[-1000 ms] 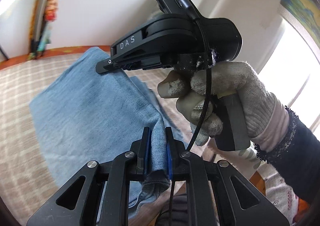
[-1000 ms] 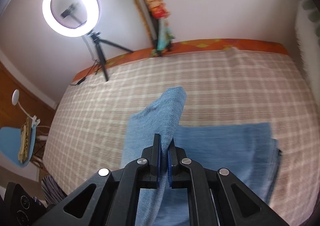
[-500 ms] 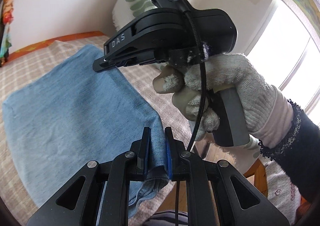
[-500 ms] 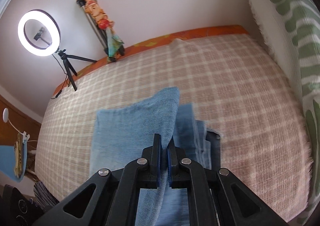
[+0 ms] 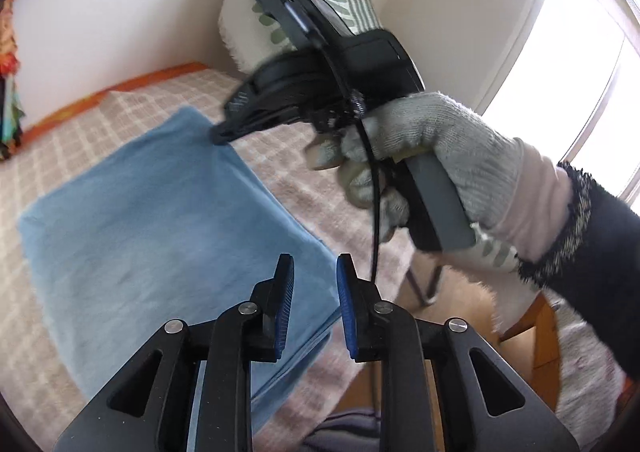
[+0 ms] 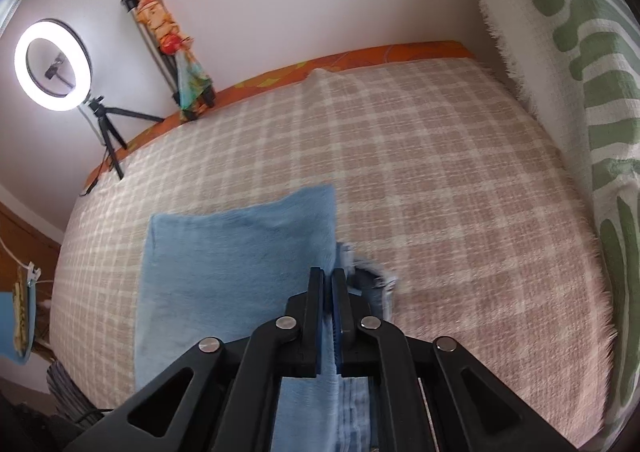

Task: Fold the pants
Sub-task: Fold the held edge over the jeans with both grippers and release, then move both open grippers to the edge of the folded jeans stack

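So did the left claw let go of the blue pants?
Yes. The left claw was pinching the blue pants a second ago; now its fingers stand apart and the cloth lies flat on the checked blanket.

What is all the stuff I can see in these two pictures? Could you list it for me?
pants: one, light blue denim, folded flat on the bed.
bed cover: one, beige and white check, under the pants.
cushion: one, white with green wavy stripes, at the bed's right end by the wall.
ring light: one, white and lit, on a black tripod at the far left.
colourful bundle: one, orange and green, leaning on the far wall.
left hand-held gripper: one, black with blue pads, open above the pants' near corner.
right hand-held gripper: one, black, shut on the pants' edge.
gloved hand: one, grey knit, holding the right hand-held gripper.
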